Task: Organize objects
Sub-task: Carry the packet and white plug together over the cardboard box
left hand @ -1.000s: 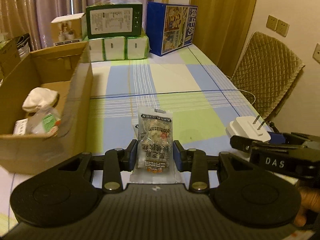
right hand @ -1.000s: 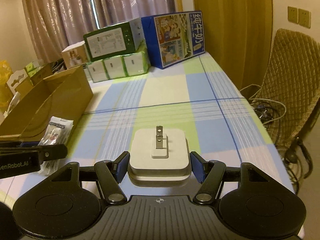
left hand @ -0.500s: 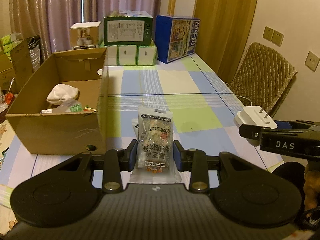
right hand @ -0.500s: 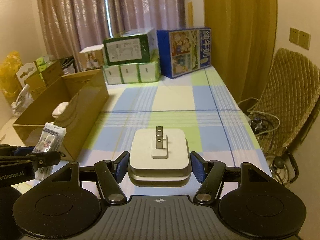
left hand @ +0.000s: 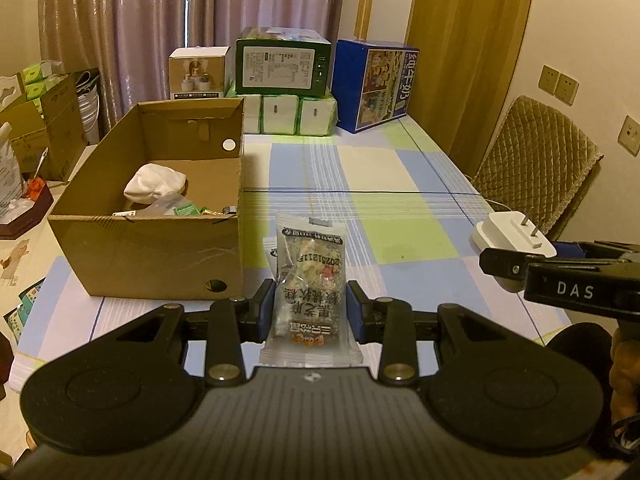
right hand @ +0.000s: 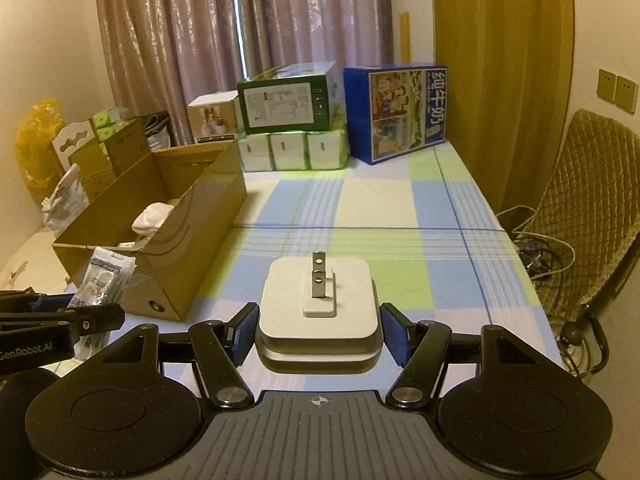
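left gripper (left hand: 310,312) clamped on snack packet (left hand: 309,280) | right gripper (right hand: 318,330) clamped on charger (right hand: 318,300) | each to be carried level over cardboard box (left hand: 160,256), then released

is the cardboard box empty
No, the cardboard box holds a white cloth bundle and small packets.

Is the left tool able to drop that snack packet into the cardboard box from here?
Probably yes. The left tool grips the snack packet, and the cardboard box sits just to its left with its top open and nothing between them.
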A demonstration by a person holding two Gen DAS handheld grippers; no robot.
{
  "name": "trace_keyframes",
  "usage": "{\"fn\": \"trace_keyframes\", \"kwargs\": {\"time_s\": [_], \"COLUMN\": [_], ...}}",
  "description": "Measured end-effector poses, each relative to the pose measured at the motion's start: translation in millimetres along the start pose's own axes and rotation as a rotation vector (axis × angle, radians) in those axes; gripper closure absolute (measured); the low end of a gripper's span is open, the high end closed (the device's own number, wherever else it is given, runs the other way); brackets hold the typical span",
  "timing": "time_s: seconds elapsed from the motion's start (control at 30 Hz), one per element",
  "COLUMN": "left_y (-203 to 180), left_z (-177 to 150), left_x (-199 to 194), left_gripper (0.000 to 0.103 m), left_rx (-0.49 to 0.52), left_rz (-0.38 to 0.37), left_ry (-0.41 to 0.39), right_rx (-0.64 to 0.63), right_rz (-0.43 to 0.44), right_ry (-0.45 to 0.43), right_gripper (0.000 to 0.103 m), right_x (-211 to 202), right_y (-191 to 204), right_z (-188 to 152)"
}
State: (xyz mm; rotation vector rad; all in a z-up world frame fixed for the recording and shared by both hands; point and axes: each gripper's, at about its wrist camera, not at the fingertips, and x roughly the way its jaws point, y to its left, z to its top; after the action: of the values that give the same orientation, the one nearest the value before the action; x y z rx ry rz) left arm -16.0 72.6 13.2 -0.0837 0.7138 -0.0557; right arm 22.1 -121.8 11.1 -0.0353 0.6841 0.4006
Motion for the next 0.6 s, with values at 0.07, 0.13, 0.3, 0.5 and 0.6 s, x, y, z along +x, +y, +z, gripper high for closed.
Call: {"fn": "trace_keyframes", "kwargs": {"time_s": [0.07, 0.13, 0.3, 0.5, 0.6], "left_y": [0.9, 1.5, 2.2, 5.5, 7.4], "left_z": [-1.0, -1.5, -2.0, -3.2, -3.1], "left_x": [-1.4, -2.8, -3.6, -3.3, -4.1], "left_gripper": [0.071, 0.071, 0.071, 0.071, 0.071], "left_rx": [-0.001, -0.001, 0.000, 0.002, 0.000], "left_rz": [0.002, 0.003, 0.005, 0.007, 0.010], "left_ry": [0.001, 0.000, 0.001, 0.006, 0.004], "right_rx": [-0.003, -0.008, -0.012, -0.011, -0.016], "right_rz": [0.003, 0.006, 0.015, 0.022, 0.026], "right_ry": [0.000, 0.002, 0.002, 0.009, 0.011], "right_gripper": [0.041, 0.041, 0.041, 0.041, 0.041], "right_x": [0.4, 1.7, 4.8, 7.5, 8.2], "right_y": [2.1, 3.4, 4.6, 6.5, 8.8], "right_z": [0.0, 0.9, 1.0, 0.1, 0.3]}}
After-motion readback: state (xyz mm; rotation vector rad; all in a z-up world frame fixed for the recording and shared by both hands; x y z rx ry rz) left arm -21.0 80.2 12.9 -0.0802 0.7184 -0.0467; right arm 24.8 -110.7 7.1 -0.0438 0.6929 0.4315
